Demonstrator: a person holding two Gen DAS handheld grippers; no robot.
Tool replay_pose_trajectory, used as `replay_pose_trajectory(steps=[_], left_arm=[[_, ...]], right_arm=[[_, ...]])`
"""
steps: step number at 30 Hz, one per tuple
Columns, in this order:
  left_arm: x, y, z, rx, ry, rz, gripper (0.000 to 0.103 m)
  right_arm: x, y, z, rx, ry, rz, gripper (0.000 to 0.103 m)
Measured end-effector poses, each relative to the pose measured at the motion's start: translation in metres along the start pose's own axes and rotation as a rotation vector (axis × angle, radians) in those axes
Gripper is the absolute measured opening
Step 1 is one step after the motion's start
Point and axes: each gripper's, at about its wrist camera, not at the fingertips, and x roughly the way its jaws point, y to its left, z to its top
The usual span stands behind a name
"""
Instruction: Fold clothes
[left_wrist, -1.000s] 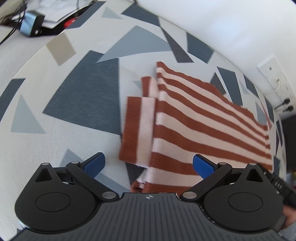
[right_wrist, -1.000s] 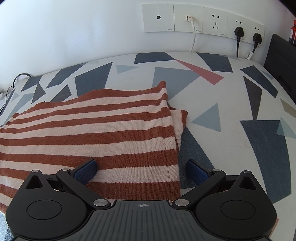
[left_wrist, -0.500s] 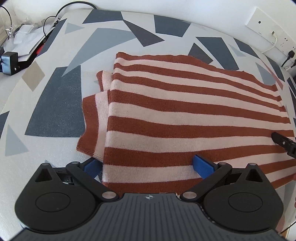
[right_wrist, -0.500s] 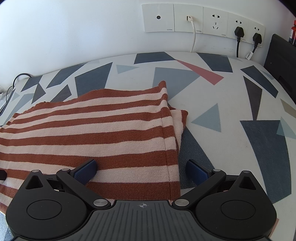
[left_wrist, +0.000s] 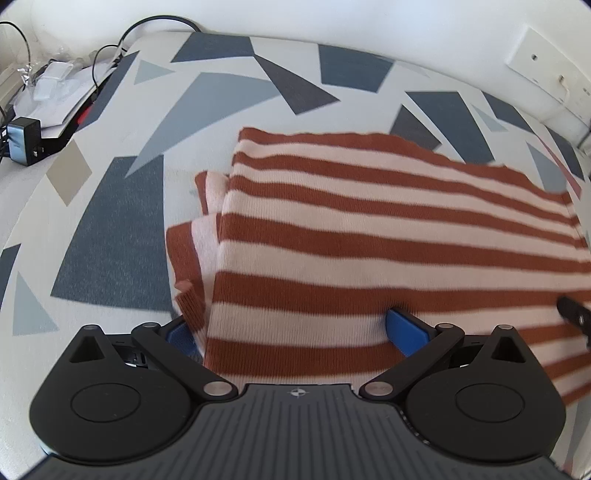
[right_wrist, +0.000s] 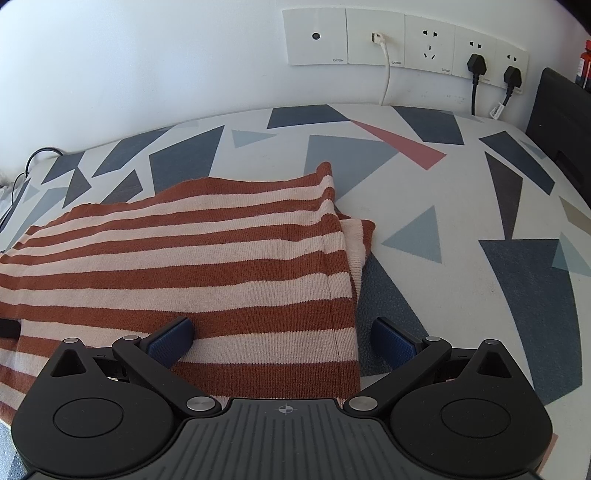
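A rust-and-cream striped knit garment (left_wrist: 369, 236) lies flat and partly folded on a patterned cloth surface (left_wrist: 110, 229); it also shows in the right wrist view (right_wrist: 207, 266). My left gripper (left_wrist: 291, 328) is open, its blue fingers straddling the garment's near left corner, with fabric lying between them. My right gripper (right_wrist: 282, 341) is open, its fingers straddling the garment's near right corner and side hem. A folded sleeve edge (right_wrist: 360, 240) pokes out beyond the hem. A tip of the right gripper shows at the left wrist view's right edge (left_wrist: 574, 314).
A white wall with a socket strip (right_wrist: 402, 40), plugs and cables runs behind the surface. A charger (left_wrist: 22, 142), cables and white packets sit at the far left. A dark box (right_wrist: 561, 118) stands at the far right.
My left gripper has swung from the left side round onto the garment's near left corner, and the fabric now lies between its fingers. The right gripper has stayed still.
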Motion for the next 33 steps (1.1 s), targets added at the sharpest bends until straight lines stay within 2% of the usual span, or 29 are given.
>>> replay_pose_trajectory(steps=[14, 21, 33], left_arm=[[0.005, 0.006, 0.006, 0.041, -0.021, -0.033, 0.103], [0.006, 0.013, 0.005, 0.102, -0.047, -0.057, 0.103], [0.013, 0.005, 0.014, 0.075, -0.064, -0.038, 0.103]], right_arm=[[-0.002, -0.002, 0.0, -0.001, -0.005, 0.017, 0.102], [-0.003, -0.006, 0.0, -0.004, -0.001, 0.041, 0.102], [0.003, -0.005, 0.008, 0.001, 0.002, 0.029, 0.102]])
